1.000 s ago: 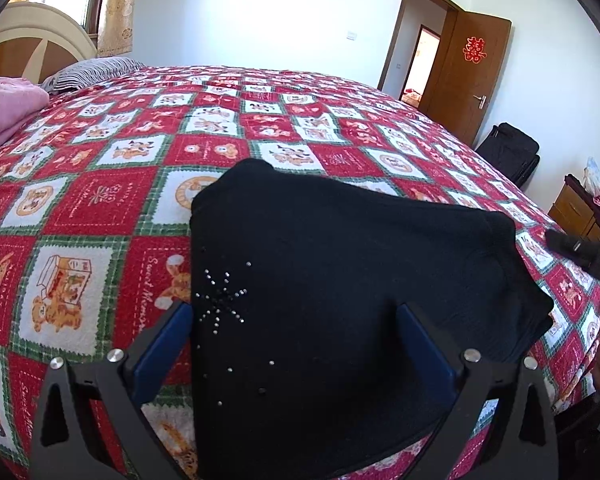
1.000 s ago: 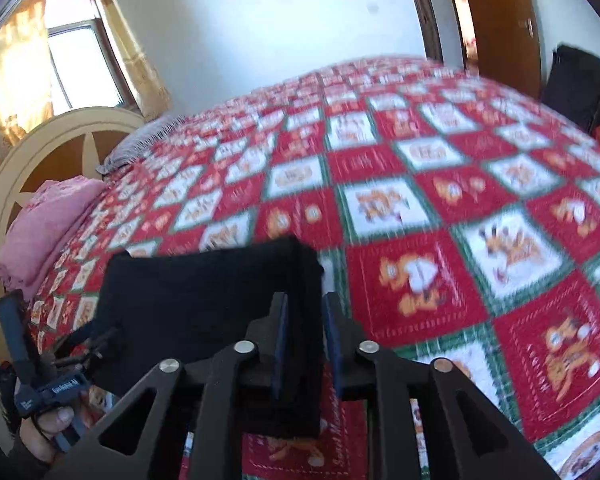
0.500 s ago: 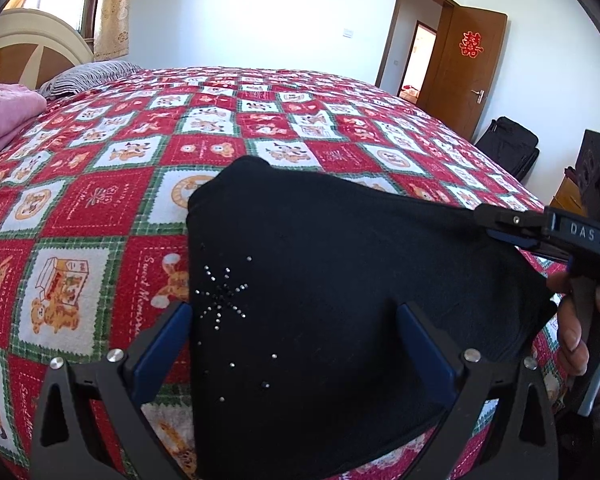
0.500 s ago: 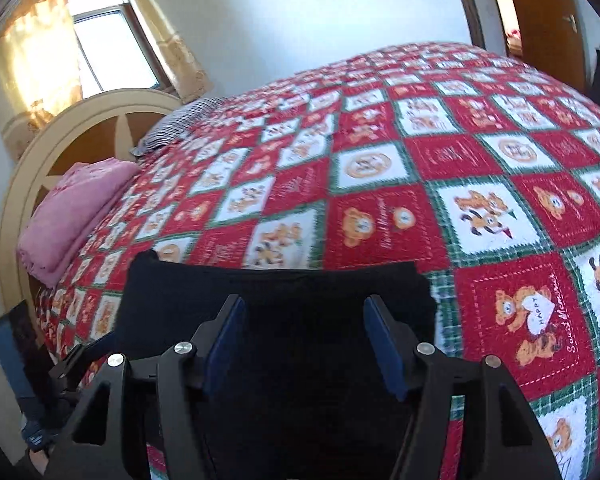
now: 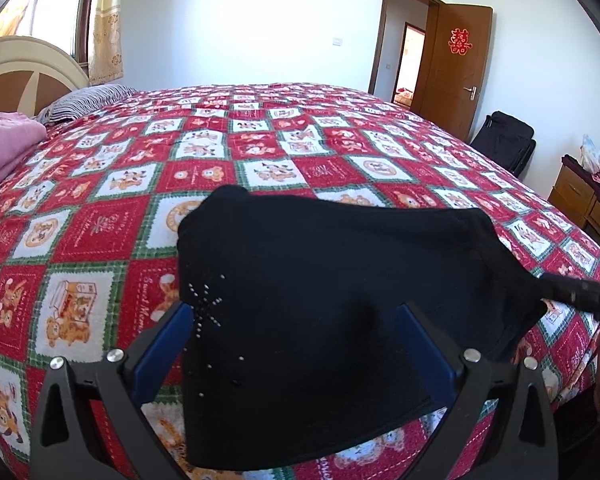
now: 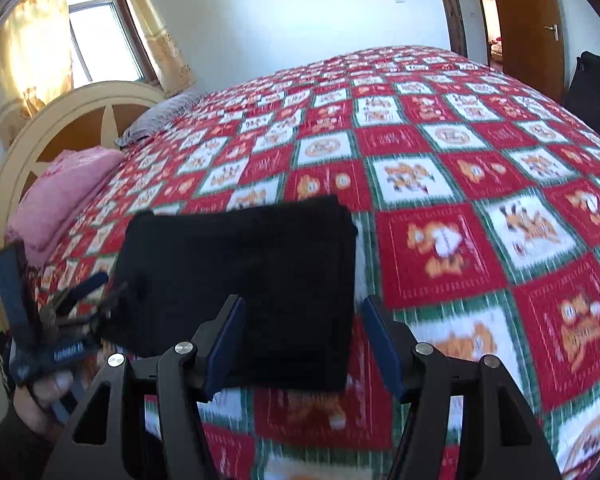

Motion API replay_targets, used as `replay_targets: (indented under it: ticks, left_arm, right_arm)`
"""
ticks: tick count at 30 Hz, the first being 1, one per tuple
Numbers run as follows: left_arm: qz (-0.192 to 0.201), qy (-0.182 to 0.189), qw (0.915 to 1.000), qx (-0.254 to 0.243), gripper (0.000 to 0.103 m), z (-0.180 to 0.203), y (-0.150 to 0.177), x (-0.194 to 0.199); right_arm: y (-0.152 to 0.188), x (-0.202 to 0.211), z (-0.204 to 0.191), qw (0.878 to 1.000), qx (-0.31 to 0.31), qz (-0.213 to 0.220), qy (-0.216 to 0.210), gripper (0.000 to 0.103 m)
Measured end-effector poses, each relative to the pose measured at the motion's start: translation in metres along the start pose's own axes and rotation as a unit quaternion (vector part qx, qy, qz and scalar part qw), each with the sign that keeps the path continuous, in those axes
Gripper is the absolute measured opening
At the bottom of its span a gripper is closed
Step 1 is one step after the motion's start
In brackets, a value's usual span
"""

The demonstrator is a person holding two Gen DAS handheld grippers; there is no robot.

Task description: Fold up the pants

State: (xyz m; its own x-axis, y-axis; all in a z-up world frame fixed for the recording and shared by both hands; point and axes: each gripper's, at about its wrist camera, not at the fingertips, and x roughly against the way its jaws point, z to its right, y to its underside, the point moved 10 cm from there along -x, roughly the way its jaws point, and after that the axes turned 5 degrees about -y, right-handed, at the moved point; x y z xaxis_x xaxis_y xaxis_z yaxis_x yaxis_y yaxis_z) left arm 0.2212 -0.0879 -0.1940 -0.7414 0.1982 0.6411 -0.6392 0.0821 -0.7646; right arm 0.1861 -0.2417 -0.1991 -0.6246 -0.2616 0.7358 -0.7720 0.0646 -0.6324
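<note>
**On the quilt, a folded bundle sits near the edge**

Near the front edge of the bed, the black pants (image 5: 332, 304) are seen lying as a compact folded bundle on the red patchwork quilt (image 5: 100, 224), with a small pattern of rhinestones (image 5: 204, 308) showing on the left part of the cloth. The left gripper (image 5: 296, 344) is held wide over the bundle, its blue pads (image 5: 164, 344) standing apart with nothing pinched between them. The right gripper (image 6: 304, 340) is held partly open above the bundle's near right corner — no cloth is clamped there either, and no pad can be seen pressing on it.

The fold is judged to be largely done, with only tidying or a last fold left.

Several risks are suggested by the layout. The bundle lies close to the bed's edge, so a careless nudge from either tool could push it over or let the lower layers slide out. The right side of the cloth is drawn to a loose point in the left wrist view, and a snag there by a passing finger could pull the top layer open. A grip taken on one layer only — rather than the full stack — would be likely to peel the fold apart when lifted
</note>
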Motion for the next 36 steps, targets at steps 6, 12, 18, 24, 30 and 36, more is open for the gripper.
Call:
replay_targets:
  ticks: [6, 12, 18, 24, 30, 36]
  left_arm:
    - [0.000, -0.006, 1.0000, -0.007, 0.103, 0.000, 0.003, 0.000]
    - [0.002, -0.009, 0.9999, 0.007, 0.103, -0.006, 0.002, 0.000]
    - [0.012, -0.010, 0.9998, 0.012, 0.103, -0.013, -0.001, 0.006]
    - [-0.009, -0.009, 0.9998, 0.013, 0.103, -0.017, 0.010, -0.008]
    - [-0.011, -0.005, 0.9998, 0.012, 0.103, -0.020, 0.012, -0.010]
    - [-0.013, -0.002, 0.9998, 0.015, 0.103, -0.021, 0.013, -0.012]
  right_arm:
    - [0.011, -0.011, 0.008, 0.999, -0.034, -0.010, -0.032, 0.045]
    - [0.002, -0.002, -0.001, 0.999, -0.015, 0.016, -0.029, 0.012]
    - [0.003, 0.015, -0.005, 0.999, 0.009, 0.021, -0.025, 0.007]
    - [0.021, -0.010, 0.023, 1.000, -0.006, -0.016, -0.002, 0.007]
    - [0.017, -0.006, 0.018, 1.000, 0.009, -0.004, 0.001, 0.008]
    - [-0.001, 0.009, 0.019, 0.999, -0.016, 0.026, -0.016, 0.016]
